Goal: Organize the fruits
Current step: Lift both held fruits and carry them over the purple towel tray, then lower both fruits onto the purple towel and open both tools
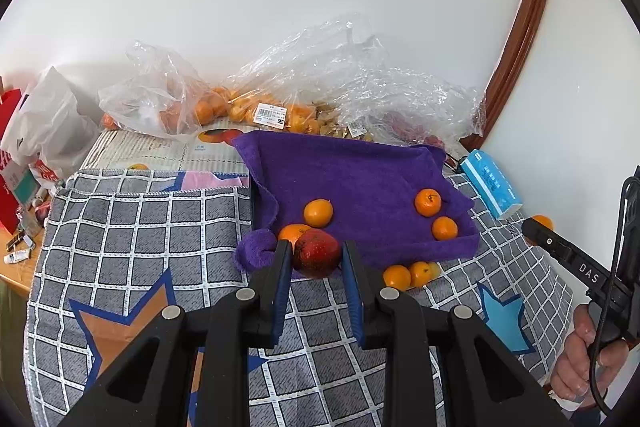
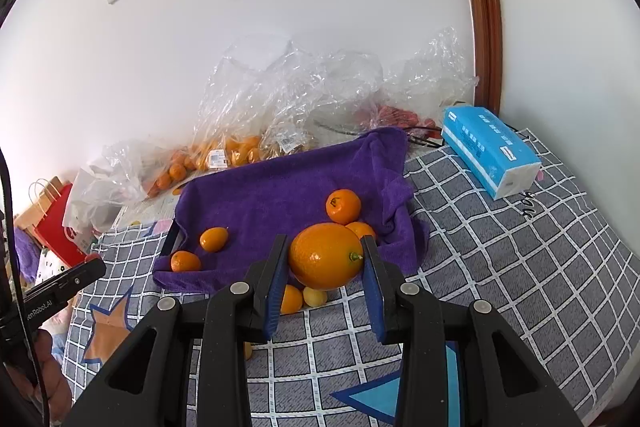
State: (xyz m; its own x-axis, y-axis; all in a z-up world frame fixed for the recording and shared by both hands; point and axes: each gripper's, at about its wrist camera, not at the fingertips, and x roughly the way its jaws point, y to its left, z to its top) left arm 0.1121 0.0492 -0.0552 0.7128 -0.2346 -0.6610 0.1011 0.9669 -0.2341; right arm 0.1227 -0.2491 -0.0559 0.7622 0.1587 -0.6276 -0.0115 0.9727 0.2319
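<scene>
Now the left claw clamps a round red apple, while the right claw grips a big smooth orange above the purple towel.

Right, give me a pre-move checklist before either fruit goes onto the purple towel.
1. Left gripper shut on the red apple: ok.
2. Right gripper shut on the big orange: ok.
3. Bare middle of the purple towel free for a drop: ok.
4. Small oranges on the towel clear of that spot: ok.
5. Loose fruit lying off the towel's near edge: not ok.
6. Tray rim under the towel: cannot tell.
</scene>
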